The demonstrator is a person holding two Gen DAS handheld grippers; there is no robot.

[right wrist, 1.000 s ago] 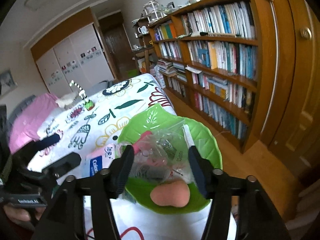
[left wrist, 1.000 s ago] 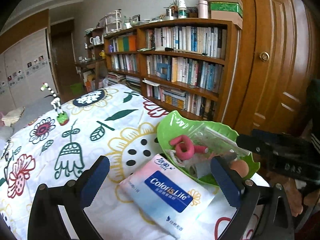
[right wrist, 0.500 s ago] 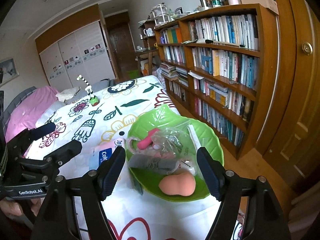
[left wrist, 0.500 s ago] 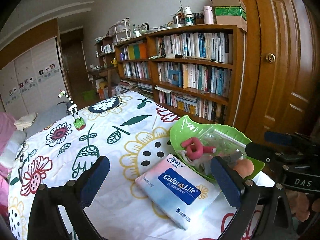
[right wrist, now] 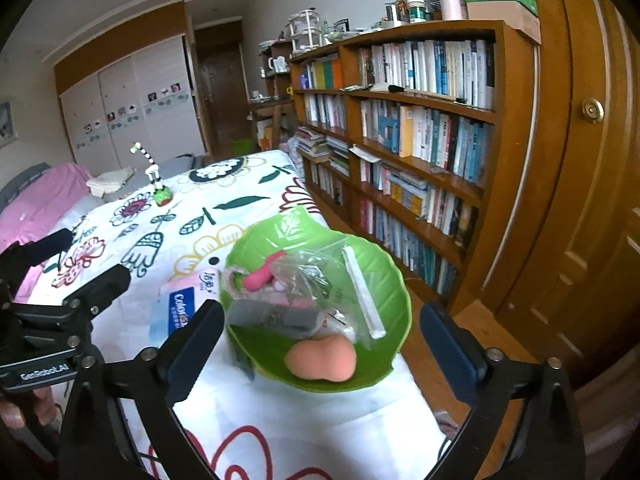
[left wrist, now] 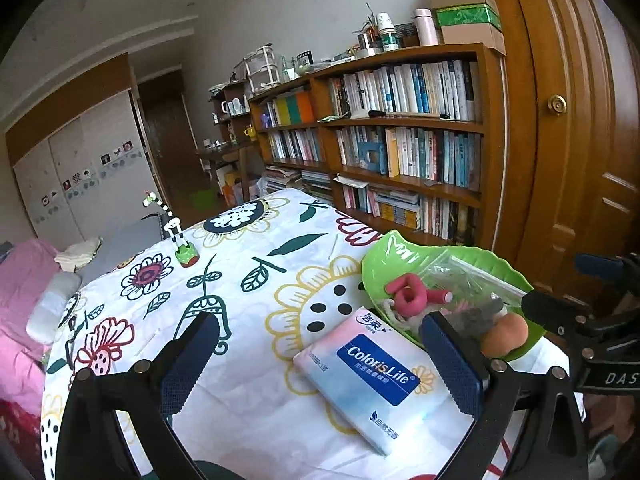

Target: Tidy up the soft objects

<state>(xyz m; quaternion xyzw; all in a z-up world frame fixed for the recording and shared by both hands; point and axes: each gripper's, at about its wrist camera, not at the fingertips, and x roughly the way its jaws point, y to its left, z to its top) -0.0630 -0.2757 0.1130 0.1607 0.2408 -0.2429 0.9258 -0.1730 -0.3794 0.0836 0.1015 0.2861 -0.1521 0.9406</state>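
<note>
A green leaf-shaped plate [right wrist: 394, 276] [left wrist: 496, 262] lies at the table's right edge. In it are a clear zip bag [right wrist: 320, 276] [left wrist: 468, 276], a pink foam curler [left wrist: 412, 298] [right wrist: 260, 276], a grey soft piece [right wrist: 280, 318] and a peach sponge [right wrist: 322, 358] [left wrist: 504, 334]. My right gripper [right wrist: 320, 344] hangs in front of the plate, its jaws opening wide with nothing pressed between the pads. A tissue pack [left wrist: 372, 376] [right wrist: 180, 312] lies left of the plate. My left gripper [left wrist: 320, 360] is open just above the pack, not touching it.
The table wears a flowered cloth [left wrist: 240, 264] with a striped giraffe figure [left wrist: 174, 228] at its far side. A bookshelf [left wrist: 400, 148] and a wooden door [left wrist: 580, 120] stand close on the right. A pink bed [left wrist: 20, 280] lies to the left.
My right gripper has let go of the clear bag and drawn back, its jaws spreading wide. The bag now rests in the plate. The left gripper tilted up a little.
</note>
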